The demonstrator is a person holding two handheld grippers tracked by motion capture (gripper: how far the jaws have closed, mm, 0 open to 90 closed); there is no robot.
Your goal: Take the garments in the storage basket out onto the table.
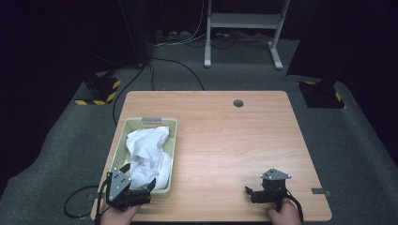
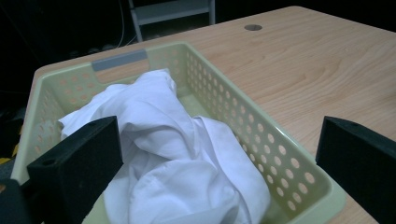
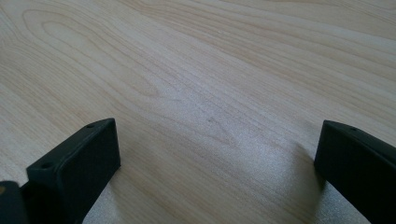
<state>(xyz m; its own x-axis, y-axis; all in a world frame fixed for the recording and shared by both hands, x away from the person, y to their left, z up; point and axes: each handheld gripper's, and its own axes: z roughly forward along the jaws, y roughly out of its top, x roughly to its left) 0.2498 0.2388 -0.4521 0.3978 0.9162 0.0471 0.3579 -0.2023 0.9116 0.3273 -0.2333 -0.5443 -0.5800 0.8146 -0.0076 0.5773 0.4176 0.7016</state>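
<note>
Wooden table (image 1: 225, 136), one green basket (image 1: 123, 140), perhaps one white cloth (image 1: 148, 152), left gripper (image 1: 139, 178) and right gripper (image 1: 250, 191) wide apart, empty.

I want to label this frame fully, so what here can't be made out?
- Basket floor: in the high view and left gripper view, hidden by the crumpled white cloth.
- What garment the cloth is: folds hide its shape.
- Left gripper, near basket corner: left gripper view cuts it off at the bottom edge.
- Room behind the table: too dark.

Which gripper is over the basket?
The left gripper: its open jaws straddle the green basket holding white cloth. The right gripper sits over bare table.
</note>
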